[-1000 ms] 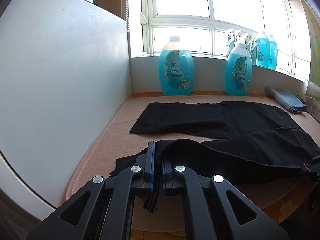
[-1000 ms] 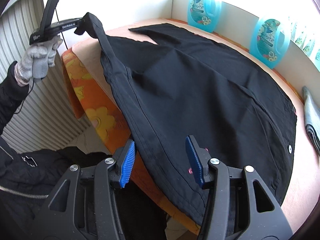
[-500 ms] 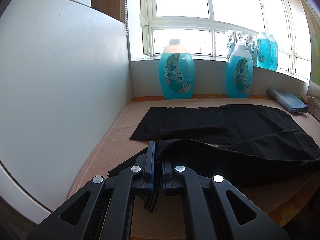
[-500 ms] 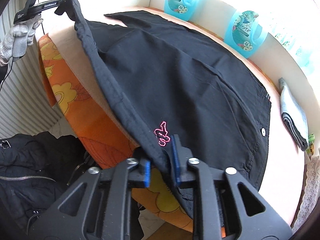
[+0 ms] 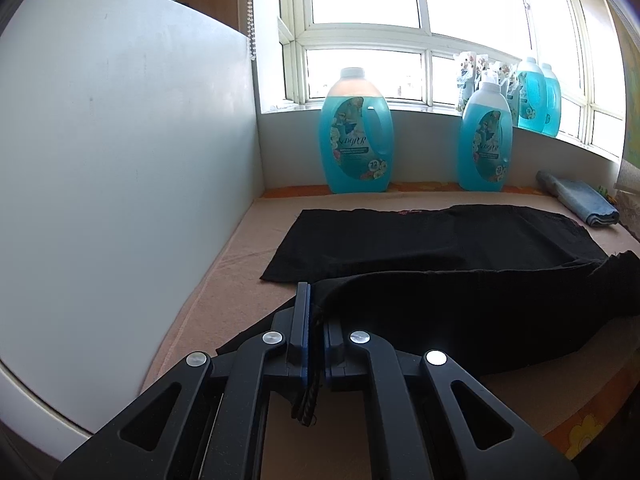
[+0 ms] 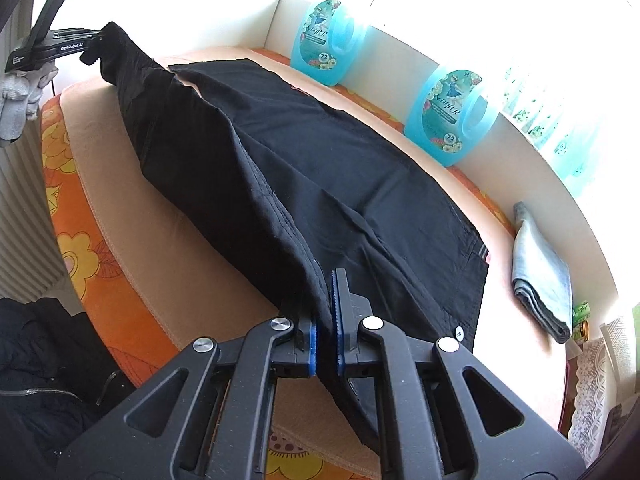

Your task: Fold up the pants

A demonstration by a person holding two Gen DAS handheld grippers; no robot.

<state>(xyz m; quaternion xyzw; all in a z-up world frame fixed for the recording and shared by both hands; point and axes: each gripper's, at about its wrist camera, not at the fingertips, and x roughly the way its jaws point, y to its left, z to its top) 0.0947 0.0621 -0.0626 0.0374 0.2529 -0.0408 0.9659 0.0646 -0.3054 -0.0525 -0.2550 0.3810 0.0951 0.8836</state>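
Black pants point(image 6: 304, 168) lie across a beige padded table point(image 6: 192, 264). The far leg point(image 5: 420, 240) lies flat. The near leg point(image 5: 460, 304) is lifted off the table and stretched between the two grippers. My left gripper point(image 5: 316, 312) is shut on the hem end of the near leg; it also shows in the right wrist view point(image 6: 86, 46) at the far left. My right gripper point(image 6: 324, 296) is shut on the waist end of the near side, above the table.
Two blue detergent bottles point(image 5: 356, 136) point(image 5: 486, 140) stand against the back wall, more on the window sill point(image 5: 536, 96). A folded blue cloth point(image 6: 540, 276) lies at the table's right end. A white panel point(image 5: 120, 184) bounds the left. A dark jacket point(image 6: 44, 364) lies below the front edge.
My right gripper has closed on the waist edge of the pants and lifted it. Both grippers have carried the near leg up and toward the far leg.
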